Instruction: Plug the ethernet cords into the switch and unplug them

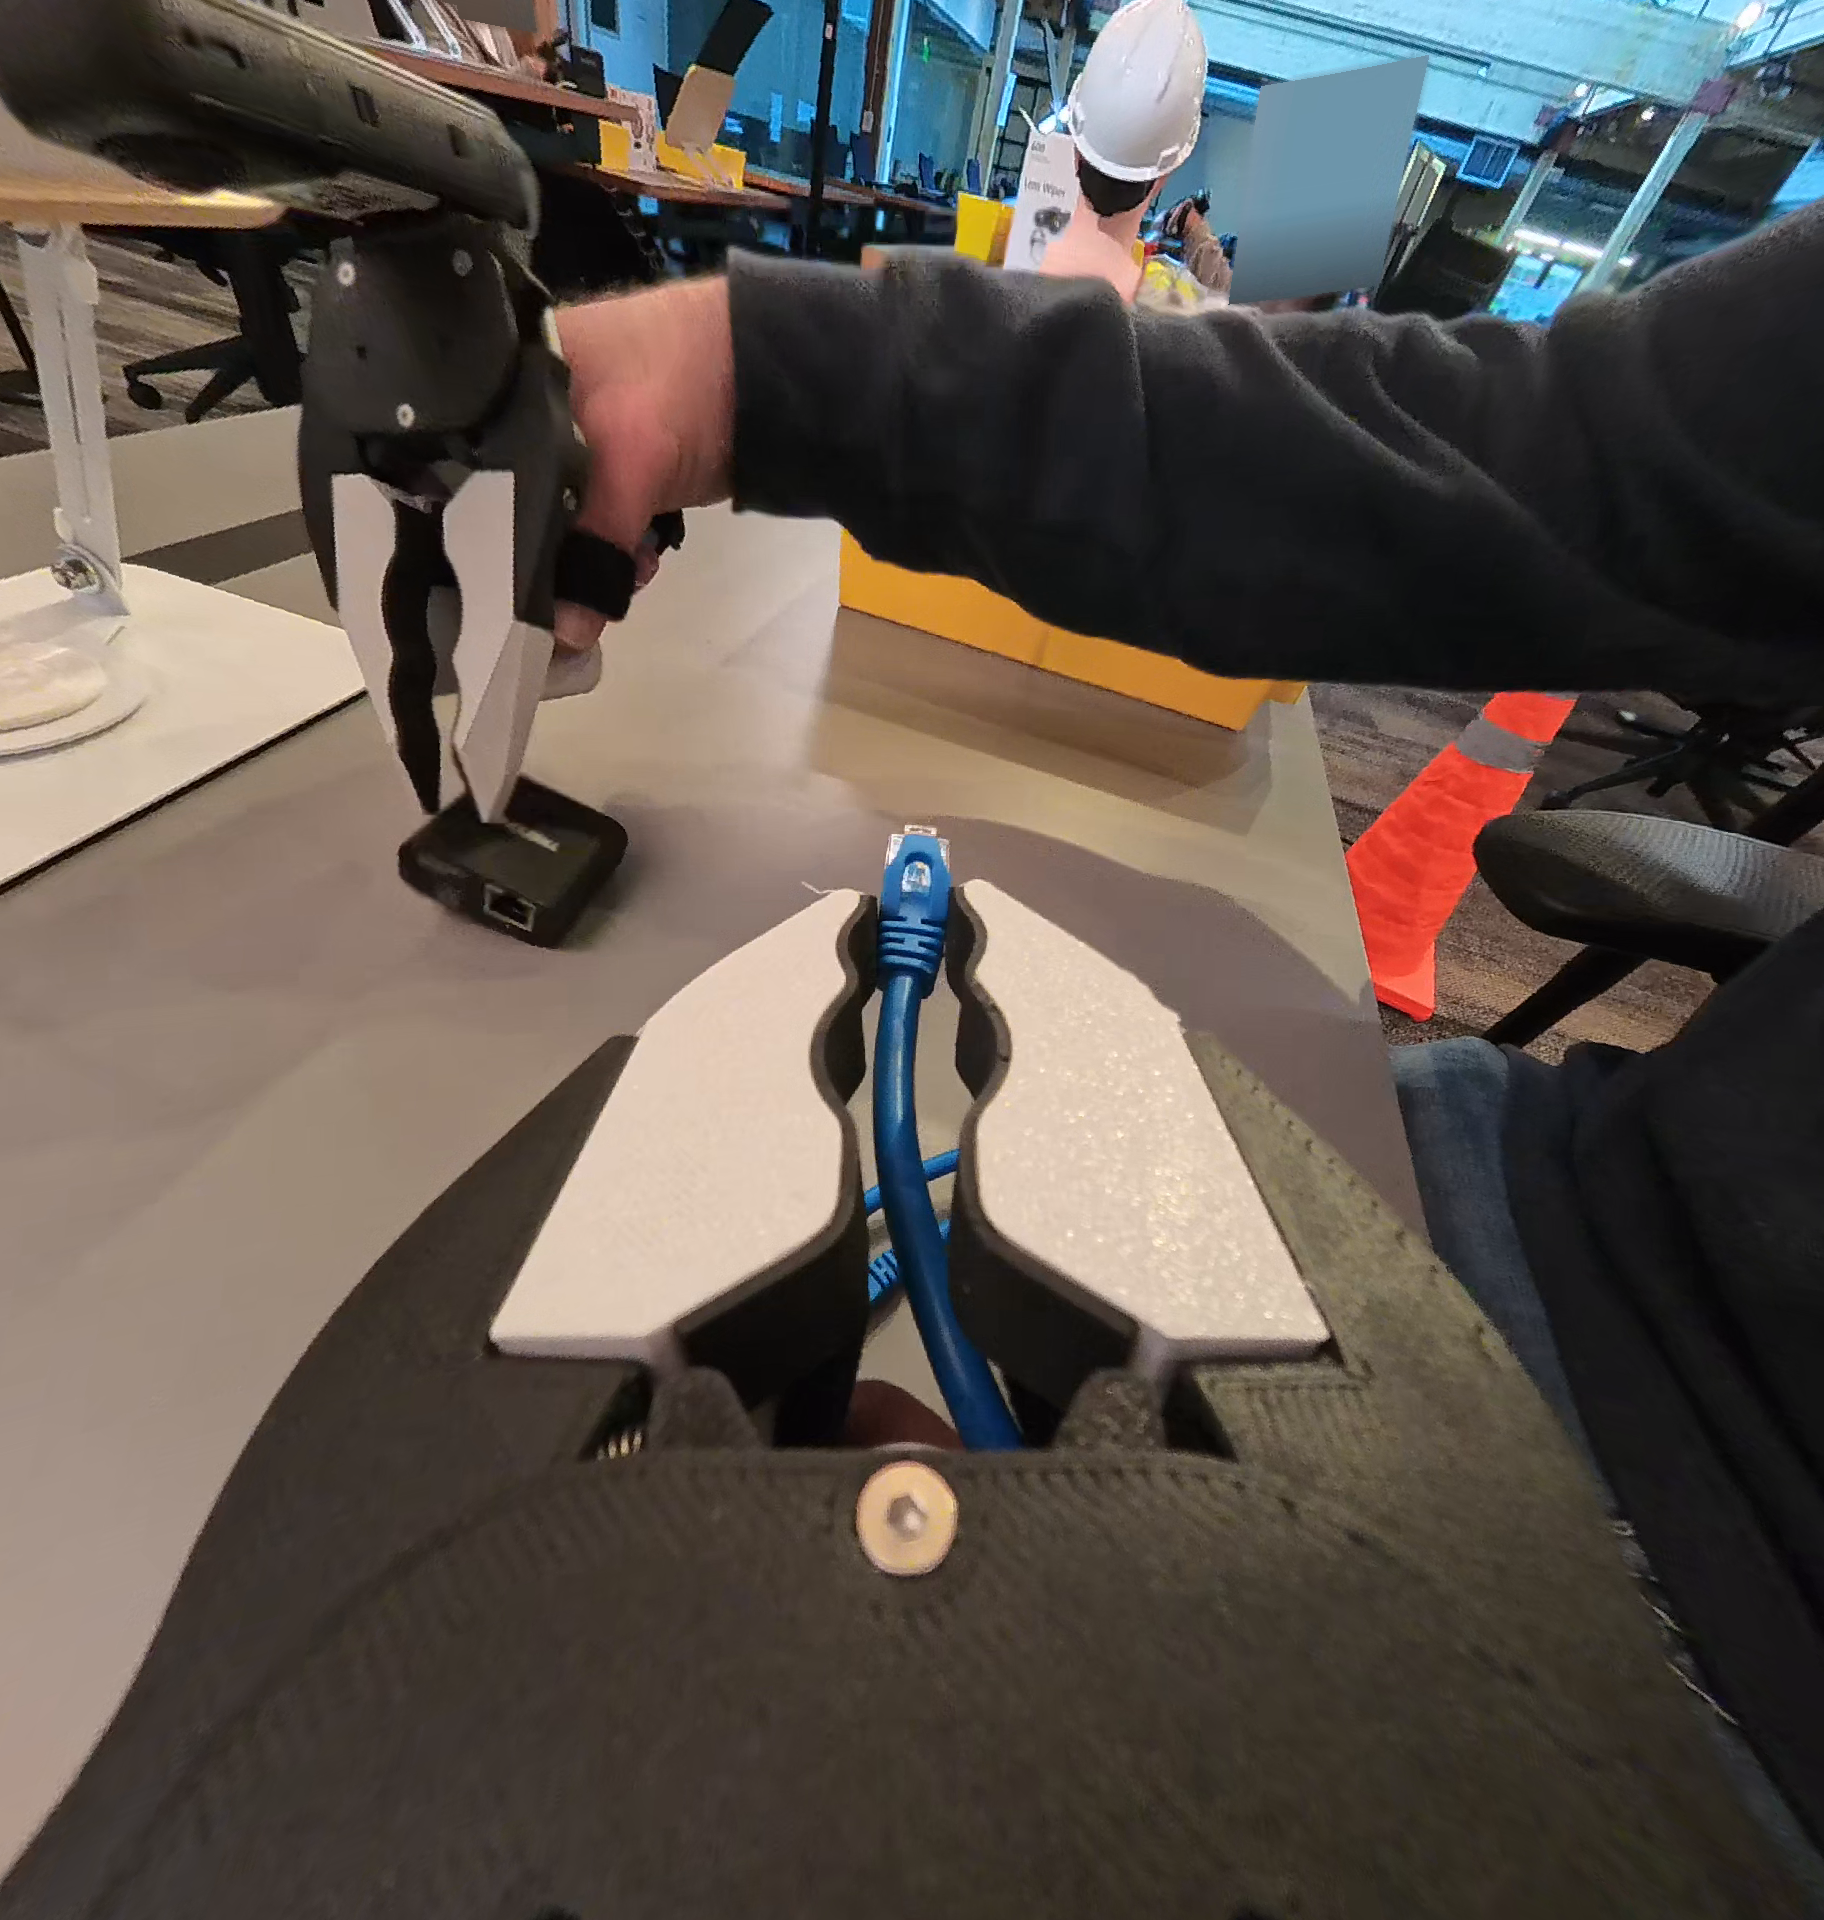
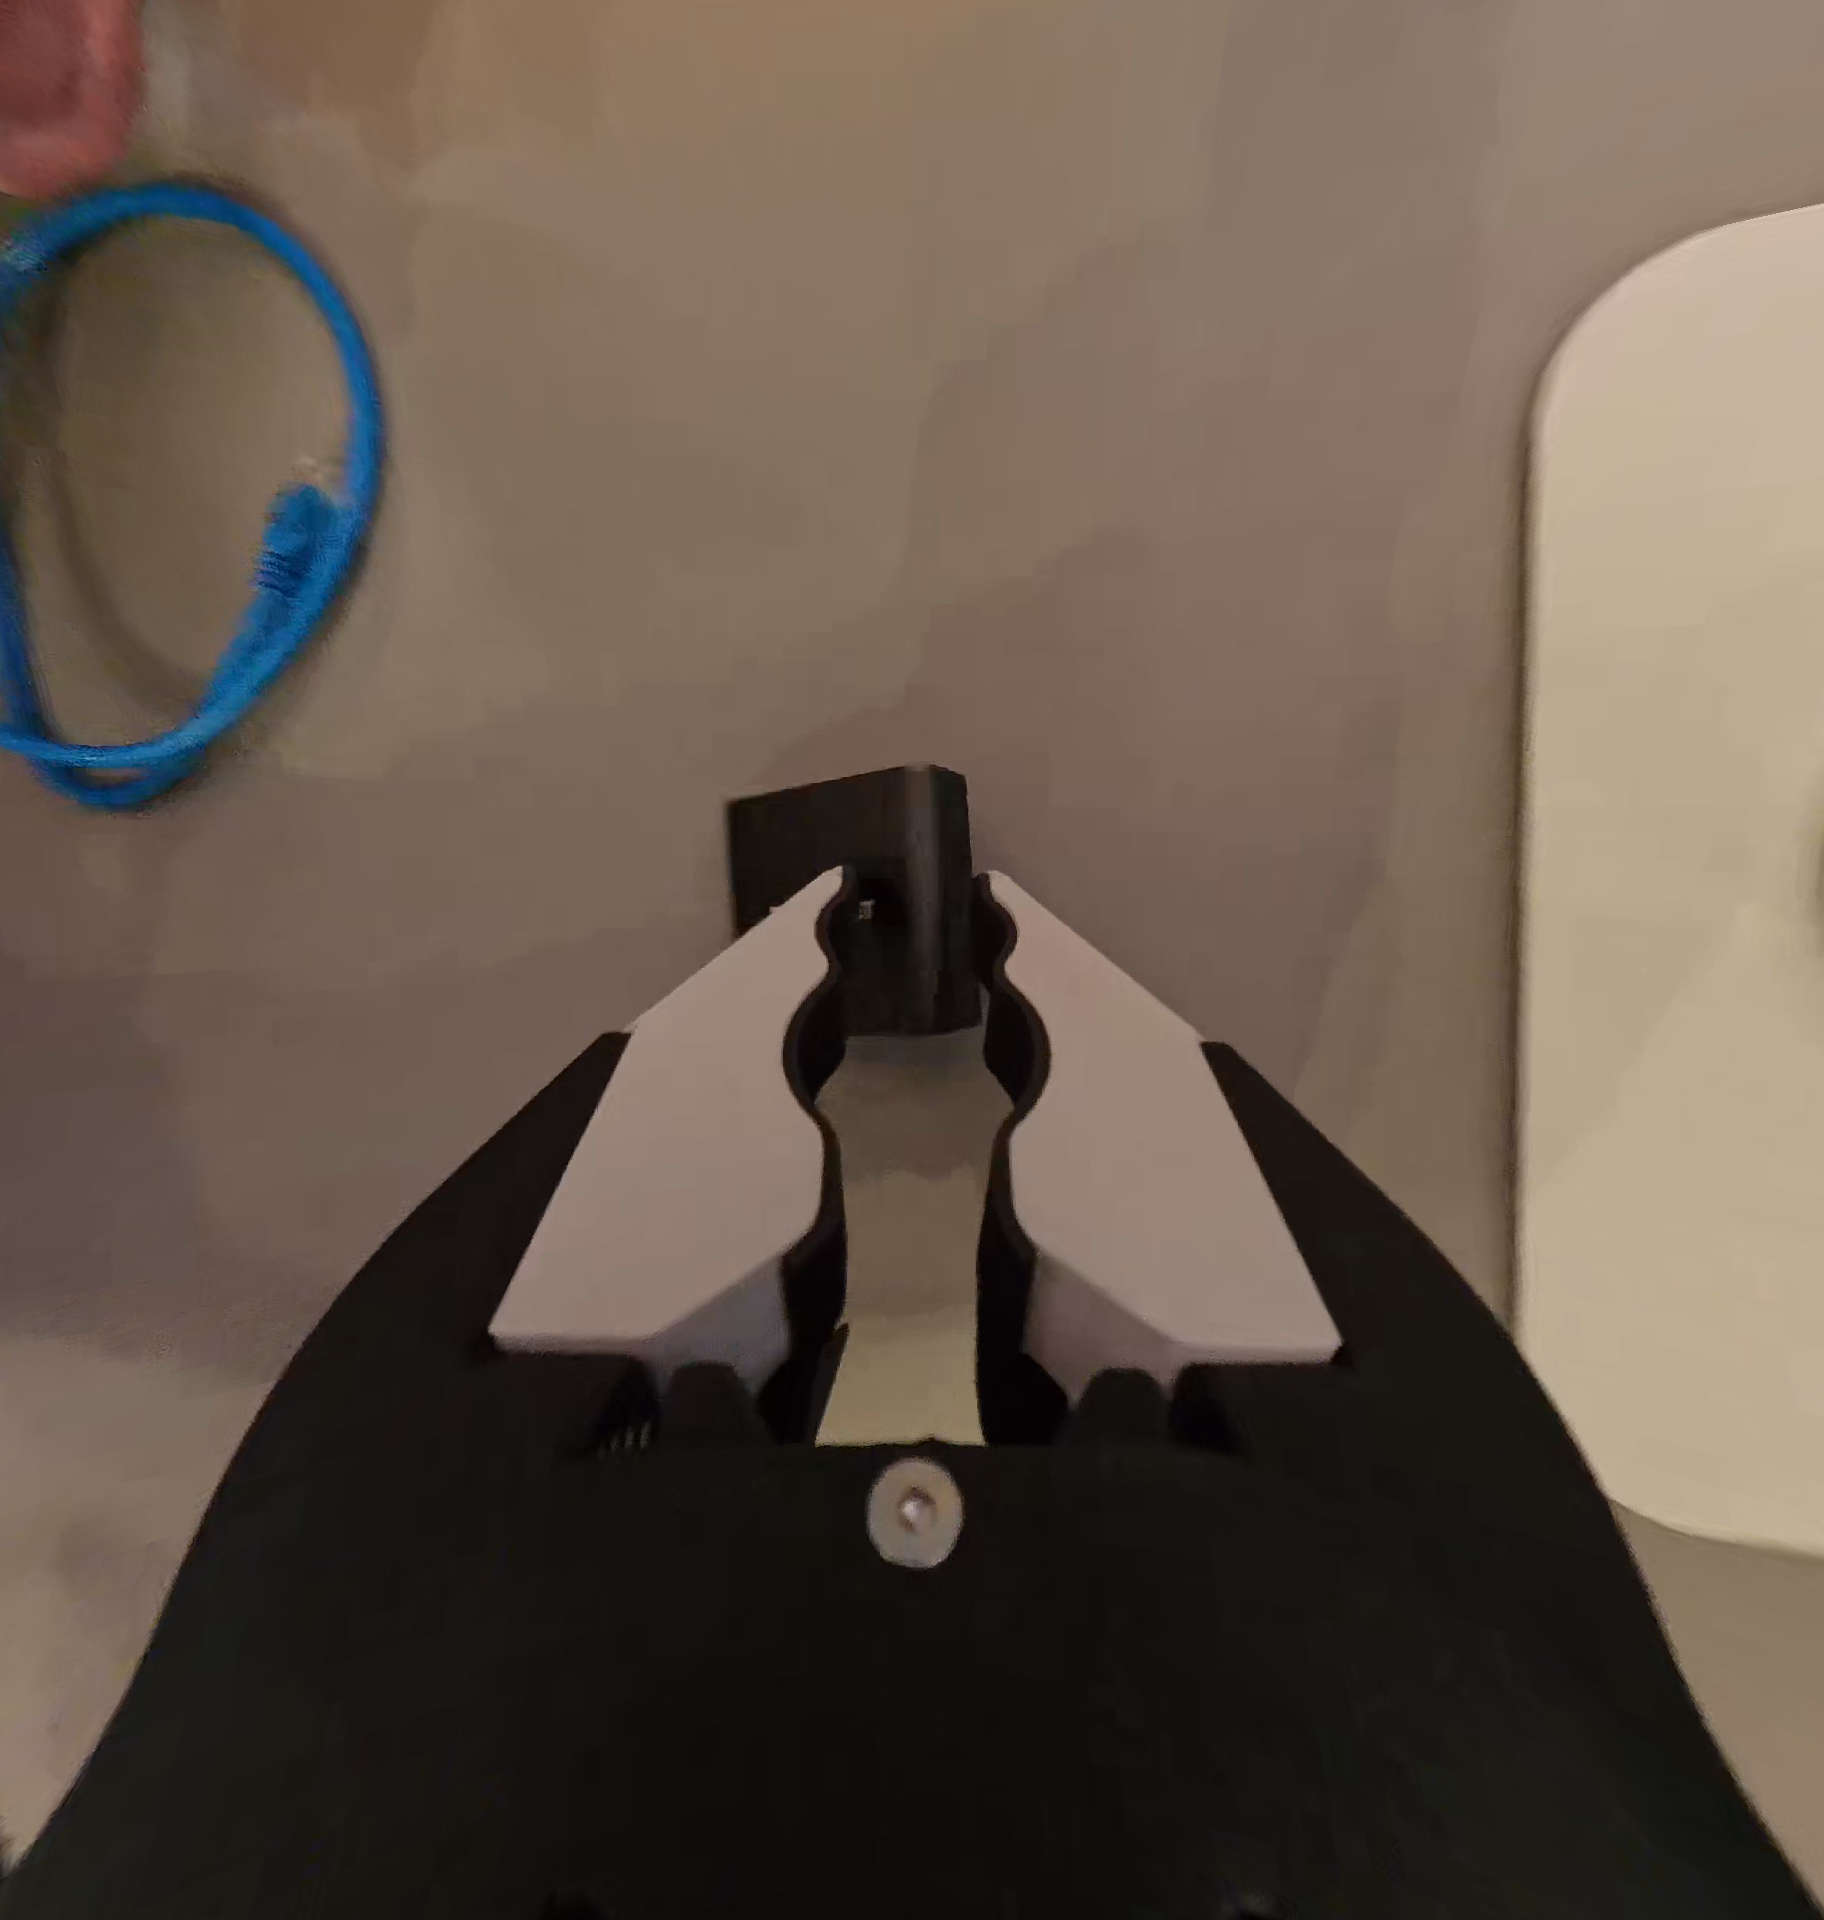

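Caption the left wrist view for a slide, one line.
Left gripper pinches the blue ethernet cord plug-forward while the right gripper steadies the black switch on the grey table.

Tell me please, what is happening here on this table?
A person works with two hand-held grippers. The left gripper is shut on the blue ethernet cord just behind its plug, which points forward and is not yet inserted. The right gripper reaches down and closes around the small black switch on the grey table. One port on the switch's side is visibly empty.
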The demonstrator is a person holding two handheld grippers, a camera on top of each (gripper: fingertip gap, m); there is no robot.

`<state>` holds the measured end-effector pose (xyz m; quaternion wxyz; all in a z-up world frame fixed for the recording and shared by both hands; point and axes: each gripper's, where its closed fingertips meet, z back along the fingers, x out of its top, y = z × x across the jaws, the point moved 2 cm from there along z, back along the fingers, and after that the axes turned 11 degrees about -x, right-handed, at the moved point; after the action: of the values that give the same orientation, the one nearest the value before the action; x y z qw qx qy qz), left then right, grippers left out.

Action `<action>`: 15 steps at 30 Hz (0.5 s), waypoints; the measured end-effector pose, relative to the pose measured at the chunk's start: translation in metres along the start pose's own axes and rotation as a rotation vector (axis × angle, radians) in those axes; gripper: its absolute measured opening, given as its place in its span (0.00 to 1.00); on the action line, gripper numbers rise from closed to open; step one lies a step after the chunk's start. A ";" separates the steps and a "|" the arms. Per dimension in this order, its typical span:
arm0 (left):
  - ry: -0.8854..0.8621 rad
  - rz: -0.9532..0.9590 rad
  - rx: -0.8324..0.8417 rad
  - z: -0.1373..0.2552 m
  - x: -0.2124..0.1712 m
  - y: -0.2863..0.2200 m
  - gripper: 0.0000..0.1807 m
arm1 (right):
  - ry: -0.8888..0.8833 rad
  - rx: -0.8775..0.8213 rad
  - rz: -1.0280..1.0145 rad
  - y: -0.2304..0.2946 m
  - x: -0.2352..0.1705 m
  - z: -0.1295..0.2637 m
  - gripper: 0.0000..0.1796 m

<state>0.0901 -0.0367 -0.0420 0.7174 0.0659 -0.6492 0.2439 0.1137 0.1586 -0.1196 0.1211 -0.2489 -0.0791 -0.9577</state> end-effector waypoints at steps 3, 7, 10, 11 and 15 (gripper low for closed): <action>0.002 -0.001 0.003 0.000 -0.001 0.000 0.07 | -0.041 -0.093 0.067 0.002 -0.005 -0.004 0.11; -0.001 -0.002 0.022 0.003 -0.001 0.002 0.07 | -0.110 -0.219 0.104 0.010 -0.013 0.000 0.30; -0.005 0.000 0.036 0.004 -0.001 0.005 0.07 | -0.141 -0.276 0.129 0.020 -0.024 -0.008 0.40; -0.006 0.001 0.039 0.004 -0.001 0.005 0.07 | -0.150 -0.292 0.126 0.020 -0.028 -0.014 0.42; 0.002 -0.002 0.047 0.003 -0.002 0.005 0.07 | -0.267 -0.307 0.073 0.021 -0.019 -0.020 0.33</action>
<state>0.0851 -0.0336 -0.0444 0.7164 0.0831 -0.6426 0.2586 0.1265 0.1379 -0.1448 0.1049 -0.3920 0.0613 -0.9119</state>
